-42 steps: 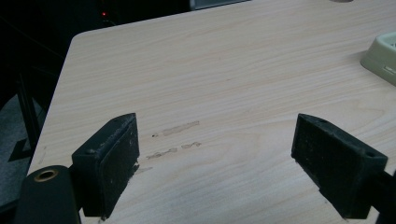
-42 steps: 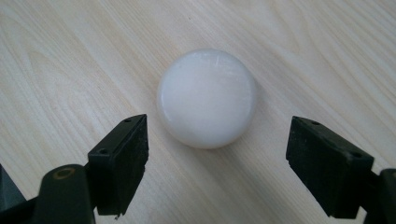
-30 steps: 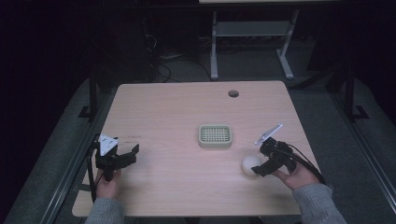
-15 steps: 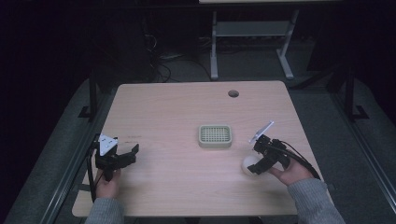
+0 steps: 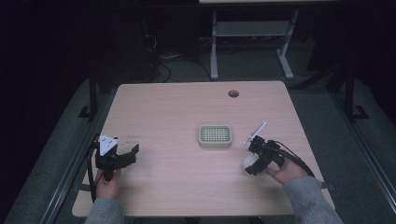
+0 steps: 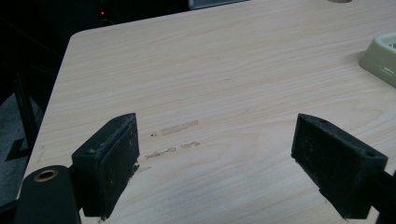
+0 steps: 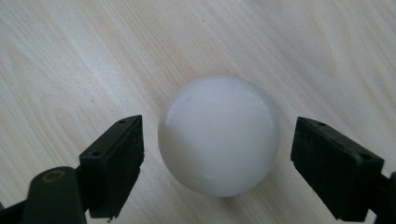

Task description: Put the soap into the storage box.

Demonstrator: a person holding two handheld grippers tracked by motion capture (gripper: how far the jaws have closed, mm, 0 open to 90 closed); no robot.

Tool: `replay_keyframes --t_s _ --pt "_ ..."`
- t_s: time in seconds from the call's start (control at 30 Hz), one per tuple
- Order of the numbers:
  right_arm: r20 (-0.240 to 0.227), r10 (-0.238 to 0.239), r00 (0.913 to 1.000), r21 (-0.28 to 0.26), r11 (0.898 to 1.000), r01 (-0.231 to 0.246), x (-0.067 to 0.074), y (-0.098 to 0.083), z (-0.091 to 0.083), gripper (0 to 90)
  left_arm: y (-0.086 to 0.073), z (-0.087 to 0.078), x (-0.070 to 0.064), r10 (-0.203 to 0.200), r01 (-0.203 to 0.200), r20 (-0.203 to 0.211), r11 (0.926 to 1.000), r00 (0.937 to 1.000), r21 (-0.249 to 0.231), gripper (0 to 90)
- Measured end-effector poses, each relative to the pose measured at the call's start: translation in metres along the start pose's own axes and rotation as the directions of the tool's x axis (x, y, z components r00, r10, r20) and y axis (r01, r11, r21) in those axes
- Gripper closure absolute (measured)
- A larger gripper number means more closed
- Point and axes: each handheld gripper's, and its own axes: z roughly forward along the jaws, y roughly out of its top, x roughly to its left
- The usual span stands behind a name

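Observation:
A white ball (image 7: 219,134) lies on the wooden table (image 5: 187,107), right of centre near the front, also seen as the ball (image 5: 247,162) in the high view. My right gripper (image 7: 217,163) points down at it, open, with one jaw on each side of the ball and a gap to both. My right gripper (image 5: 254,161) is tilted toward the table's middle. My left gripper (image 5: 128,155) rests at the front left, open, with bare wood between its jaws; the left gripper view shows the same left gripper (image 6: 215,158).
A pale green tray (image 5: 215,136) with a perforated top sits at the table's centre, just behind and left of the ball; its corner, the tray (image 6: 380,58), shows in the left gripper view. A round cable hole (image 5: 233,93) lies near the far edge. Scuff marks (image 6: 175,137) mark the wood.
My right gripper has shifted left and forward over the ball, so that its jaws now straddle it. The left gripper has stayed put.

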Motion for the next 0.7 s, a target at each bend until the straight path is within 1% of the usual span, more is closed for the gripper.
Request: replay_keyframes --t_s 0.03,0.13,0.2,0.27,0.3,0.43,0.47,0.7 --pt "-0.001 -0.005 1.0 0.003 1.0 0.005 -0.001 0.001 0.001 16.4 0.0 0.0 0.0 -0.001 0.001 0.0 1.0 1.0 0.0 14.8" --pt "-0.007 0.003 1.0 0.006 1.0 -0.002 -0.001 0.002 0.003 16.3 0.0 0.0 0.0 -0.002 0.002 0.003 1.0 1.0 0.004 14.8" --pt "-0.013 0.004 0.9999 0.018 1.0 -0.004 -0.002 0.003 0.006 16.3 0.0 0.0 0.0 -0.001 0.001 0.001 1.0 1.0 0.004 14.8" --pt "-0.005 0.004 1.0 0.028 1.0 -0.004 -0.002 0.004 0.008 16.3 0.0 0.0 0.0 0.001 -0.001 0.0 1.0 1.0 0.003 14.8" --pt "-0.011 0.003 0.9999 0.031 1.0 -0.002 -0.002 0.004 0.009 16.3 0.0 0.0 0.0 0.0 0.0 -0.001 1.0 1.0 0.004 14.8" --pt "-0.012 -0.003 0.9999 0.053 0.999 0.004 0.0 0.007 0.013 16.3 0.0 0.0 0.0 -0.002 0.002 0.0 1.0 1.0 0.001 14.8" --pt "-0.005 -0.007 1.0 0.056 0.998 0.007 0.0 0.007 0.014 16.3 0.0 0.0 0.0 -0.002 0.002 0.0 1.0 1.0 0.003 14.8" --pt "-0.004 -0.005 1.0 0.071 0.997 0.005 0.001 0.007 0.018 16.5 0.0 0.0 0.0 -0.002 0.002 0.0 1.0 1.0 0.003 14.8"
